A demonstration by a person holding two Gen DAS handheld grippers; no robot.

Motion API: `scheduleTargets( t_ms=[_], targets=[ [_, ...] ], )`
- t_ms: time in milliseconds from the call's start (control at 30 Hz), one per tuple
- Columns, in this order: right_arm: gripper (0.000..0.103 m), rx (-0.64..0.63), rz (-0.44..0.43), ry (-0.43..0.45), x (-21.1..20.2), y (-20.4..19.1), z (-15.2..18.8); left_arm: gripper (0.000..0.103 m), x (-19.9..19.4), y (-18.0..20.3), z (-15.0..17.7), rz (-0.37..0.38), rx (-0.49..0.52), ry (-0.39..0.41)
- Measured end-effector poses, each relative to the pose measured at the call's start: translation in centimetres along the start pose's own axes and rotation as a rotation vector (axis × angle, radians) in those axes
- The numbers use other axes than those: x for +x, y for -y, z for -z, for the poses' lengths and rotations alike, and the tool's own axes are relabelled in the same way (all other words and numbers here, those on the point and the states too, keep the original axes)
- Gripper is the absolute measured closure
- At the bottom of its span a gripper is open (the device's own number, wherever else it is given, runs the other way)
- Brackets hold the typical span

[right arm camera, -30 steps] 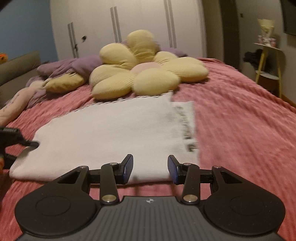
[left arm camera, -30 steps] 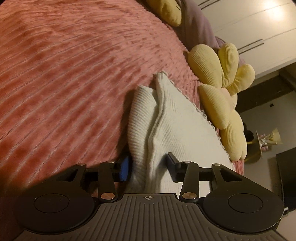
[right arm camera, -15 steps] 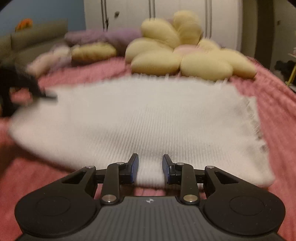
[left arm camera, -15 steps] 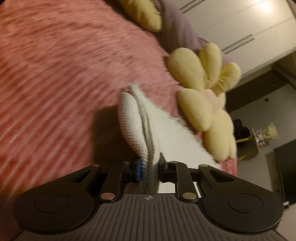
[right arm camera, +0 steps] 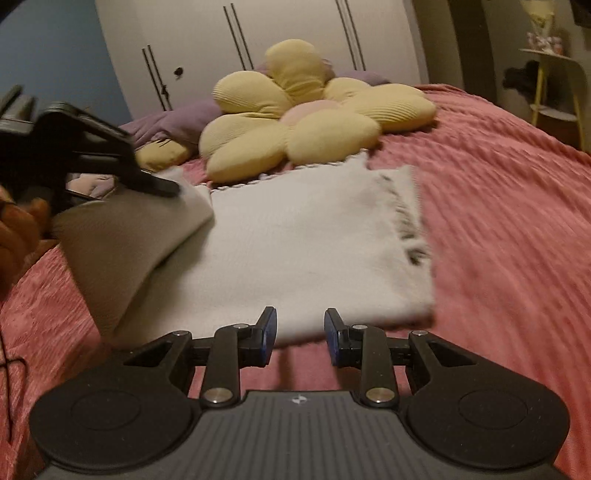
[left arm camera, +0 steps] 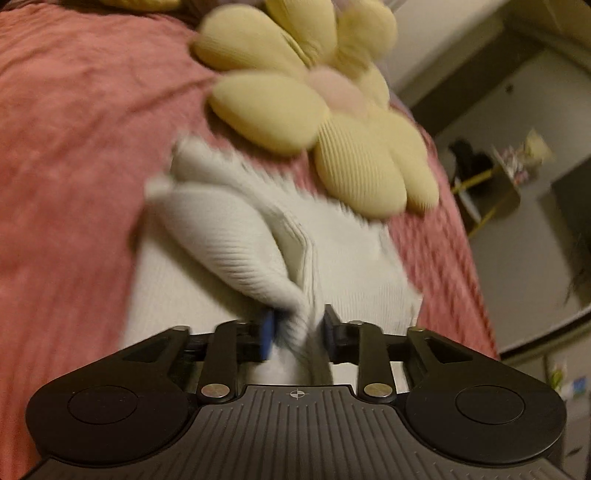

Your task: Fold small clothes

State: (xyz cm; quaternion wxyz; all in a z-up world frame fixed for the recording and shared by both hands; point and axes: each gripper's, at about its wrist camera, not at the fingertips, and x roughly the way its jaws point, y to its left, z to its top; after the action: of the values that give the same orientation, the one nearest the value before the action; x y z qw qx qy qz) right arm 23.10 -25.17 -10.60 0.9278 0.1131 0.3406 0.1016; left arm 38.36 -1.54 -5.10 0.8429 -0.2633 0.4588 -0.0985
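Observation:
A white ribbed knit garment (right arm camera: 303,236) lies flat on the pink bedspread (right arm camera: 498,221). Its left side (left arm camera: 221,236) is lifted and folded over toward the middle, hanging from my left gripper (left arm camera: 298,332). Those jaws are opening, with the bunched edge still between the pads. In the right wrist view the left gripper (right arm camera: 159,188) reaches in from the left above the raised flap. My right gripper (right arm camera: 299,332) hovers at the garment's near edge, open with nothing between its fingers.
A yellow flower-shaped pillow (right arm camera: 295,122) sits just behind the garment, with a purple pillow (right arm camera: 177,122) to its left. White wardrobe doors (right arm camera: 295,29) stand at the back, a small yellow side table (right arm camera: 550,85) at the right. A hand (right arm camera: 18,236) shows at the left edge.
My left gripper pinched the garment's left edge, then lifted it and swept it over toward the middle. The right gripper narrowed slightly and stays at the near edge.

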Motion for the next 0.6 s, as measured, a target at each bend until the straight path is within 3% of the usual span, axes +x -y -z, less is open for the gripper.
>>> scheduleTargets(
  t_ms=[133, 267, 400, 533, 600],
  targets=[
    [0.076, 0.014, 0.023, -0.019, -0.3, 1.5, -0.1, 0.065, -0.1, 0.7, 1.6, 0.066, 0.026, -0.050],
    [0.076, 0.047, 0.019, -0.025, -0.4, 2.7, -0.3, 0.047, -4.7, 0.9, 2.2, 0.067, 0.113, 0.058],
    [0.074, 0.100, -0.017, -0.019, -0.1, 3.1, -1.3, 0.041, -7.5, -1.4, 3.6, -0.082, 0.172, 0.162],
    [0.071, 0.140, -0.116, -0.028, 1.1, 2.9, -3.7, 0.041, -8.1, -4.5, 6.3, -0.160, 0.164, 0.150],
    [0.061, 0.149, -0.183, -0.053, 2.4, 2.5, -5.3, 0.041, -7.7, -5.6, 7.4, -0.172, 0.145, 0.129]
  ],
)
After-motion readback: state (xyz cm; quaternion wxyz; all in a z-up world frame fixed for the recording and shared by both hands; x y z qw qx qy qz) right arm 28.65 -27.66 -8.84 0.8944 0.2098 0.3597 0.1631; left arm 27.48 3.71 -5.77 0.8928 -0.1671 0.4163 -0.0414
